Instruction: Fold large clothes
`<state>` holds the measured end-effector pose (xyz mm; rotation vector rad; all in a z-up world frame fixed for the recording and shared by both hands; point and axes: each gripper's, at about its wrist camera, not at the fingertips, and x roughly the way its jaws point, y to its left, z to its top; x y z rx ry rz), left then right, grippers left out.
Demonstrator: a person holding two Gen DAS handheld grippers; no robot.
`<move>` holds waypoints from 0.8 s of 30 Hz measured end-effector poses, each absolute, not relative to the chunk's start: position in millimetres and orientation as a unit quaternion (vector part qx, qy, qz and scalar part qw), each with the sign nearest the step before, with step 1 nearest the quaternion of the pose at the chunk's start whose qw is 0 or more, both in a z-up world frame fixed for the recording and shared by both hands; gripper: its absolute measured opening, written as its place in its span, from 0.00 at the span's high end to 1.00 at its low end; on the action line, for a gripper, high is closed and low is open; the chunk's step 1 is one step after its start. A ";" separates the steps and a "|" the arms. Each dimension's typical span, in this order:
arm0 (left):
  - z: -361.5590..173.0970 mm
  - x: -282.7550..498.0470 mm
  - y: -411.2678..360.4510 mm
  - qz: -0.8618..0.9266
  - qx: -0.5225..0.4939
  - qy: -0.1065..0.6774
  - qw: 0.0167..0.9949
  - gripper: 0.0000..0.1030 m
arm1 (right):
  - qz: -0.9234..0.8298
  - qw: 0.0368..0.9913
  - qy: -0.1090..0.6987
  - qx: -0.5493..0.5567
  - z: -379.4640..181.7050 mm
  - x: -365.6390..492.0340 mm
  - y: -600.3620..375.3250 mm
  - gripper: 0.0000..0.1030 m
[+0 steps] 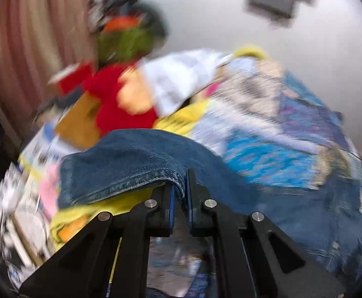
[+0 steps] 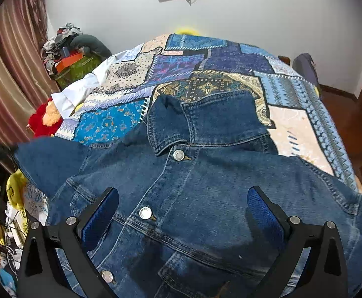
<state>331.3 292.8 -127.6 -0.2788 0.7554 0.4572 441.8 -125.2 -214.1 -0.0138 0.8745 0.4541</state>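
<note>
Nearest in the left wrist view, the left tool [image 1: 179, 193] is clamped tight on a denim edge, which looks like the end of a sleeve [image 1: 121, 164] of the jacket [image 2: 205, 198], with the cloth draped up over the jaws. The background there is smeared with blur. In the right wrist view, the right tool [image 2: 183, 213] hangs just above the jacket front with its jaws spread wide, one blue pad to each side of the buttoned placket, gripping nothing.

The jacket lies face up and buttoned on the patchwork bedspread [image 2: 230, 57] of the bed, collar [image 2: 181, 129] pointing away, its left sleeve lifted off to the side.

The step in hand seems to be the first fold: bringing that sleeve in across the chest. The next move would call for carrying the held cuff over the front panel and laying it flat without dragging the body askew; the right tool could press down on the jacket to anchor it.

Beyond the bed, a red plush toy [image 2: 44, 119] and a pile of clutter sit by the curtain [image 2: 12, 69].
</note>
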 end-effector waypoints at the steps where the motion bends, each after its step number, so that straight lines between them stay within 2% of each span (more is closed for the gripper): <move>1: -119.5 335.7 275.3 0.198 -0.121 0.357 0.905 0.94 | 0.219 0.883 0.416 -0.007 -210.7 439.0 -126.9 0.00; 6: -124.1 351.3 193.2 0.108 -0.066 0.373 0.919 0.94 | 0.221 0.889 0.400 -0.004 -193.5 424.7 -139.3 0.00; 12: -215.8 374.0 139.4 0.048 -0.090 0.485 0.869 0.94 | 0.220 0.900 0.377 -0.005 -171.6 404.9 -160.8 0.00; 17: -264.8 369.8 113.9 0.050 -0.090 0.521 0.848 0.92 | 0.207 0.908 0.364 -0.015 -160.6 388.2 -181.7 0.00; 20: -257.4 359.1 118.8 0.048 -0.088 0.514 0.852 0.77 | 0.202 0.909 0.365 -0.012 -158.9 384.4 -190.7 0.00; 22: -249.4 351.4 125.8 0.040 -0.102 0.516 0.849 0.50 | 0.199 0.909 0.367 -0.009 -159.9 383.5 -194.8 0.00; 24: -242.4 341.9 134.7 0.037 -0.117 0.510 0.852 0.39 | 0.198 0.908 0.369 -0.007 -162.5 383.9 -194.7 0.00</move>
